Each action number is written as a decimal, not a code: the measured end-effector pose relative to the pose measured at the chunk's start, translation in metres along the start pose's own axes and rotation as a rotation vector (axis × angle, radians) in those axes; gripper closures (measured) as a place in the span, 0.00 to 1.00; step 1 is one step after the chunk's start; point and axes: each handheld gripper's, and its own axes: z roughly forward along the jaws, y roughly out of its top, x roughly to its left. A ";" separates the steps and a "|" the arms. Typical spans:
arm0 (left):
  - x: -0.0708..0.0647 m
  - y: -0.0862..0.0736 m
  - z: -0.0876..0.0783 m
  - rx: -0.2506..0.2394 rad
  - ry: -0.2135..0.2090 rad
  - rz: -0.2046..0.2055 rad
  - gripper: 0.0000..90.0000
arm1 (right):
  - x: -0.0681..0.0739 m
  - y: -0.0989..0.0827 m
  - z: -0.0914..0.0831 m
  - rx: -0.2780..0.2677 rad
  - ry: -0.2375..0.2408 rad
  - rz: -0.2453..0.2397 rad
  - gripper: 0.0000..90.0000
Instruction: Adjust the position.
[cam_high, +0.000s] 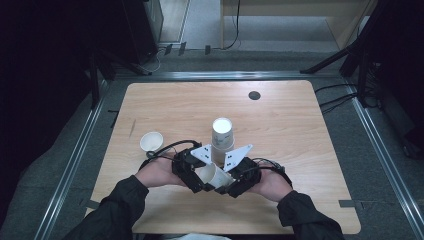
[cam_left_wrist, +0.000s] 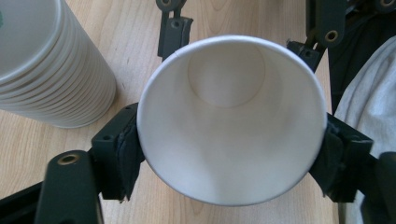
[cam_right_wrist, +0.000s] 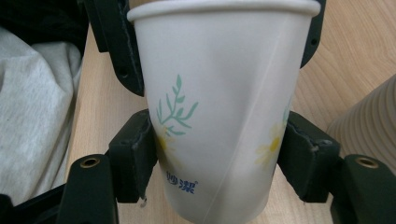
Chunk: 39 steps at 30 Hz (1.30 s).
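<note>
A white paper cup (cam_high: 212, 175) printed with flowers lies on its side, lifted just over the near part of the wooden table (cam_high: 290, 130). Both grippers hold it. My left gripper (cam_high: 201, 182) is shut on the cup's rim; the left gripper view looks straight into the cup's empty mouth (cam_left_wrist: 229, 121), with a jaw pressed on each side. My right gripper (cam_high: 228, 186) is shut on the cup near its base, and its pads (cam_right_wrist: 299, 158) squeeze the printed wall (cam_right_wrist: 219, 93). A tall stack of upturned cups (cam_high: 222, 135) stands just behind the grippers.
A single paper cup (cam_high: 151, 141) stands mouth up to the left of the stack. A dark round grommet (cam_high: 254, 95) sits near the table's far edge. The stack's ribbed side (cam_left_wrist: 46, 65) is close to the left gripper and also shows (cam_right_wrist: 369, 121) beside the right one.
</note>
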 end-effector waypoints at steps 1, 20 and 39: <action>0.000 0.000 0.000 -0.004 0.002 -0.002 0.22 | 0.000 0.000 0.000 -0.001 -0.001 -0.002 0.38; 0.004 -0.016 -0.034 -0.248 0.022 -0.114 0.15 | -0.008 0.005 -0.024 -0.133 0.003 0.030 0.37; -0.008 -0.033 -0.044 -0.362 0.032 -0.199 0.16 | -0.014 0.023 -0.020 -0.165 0.080 -0.008 0.37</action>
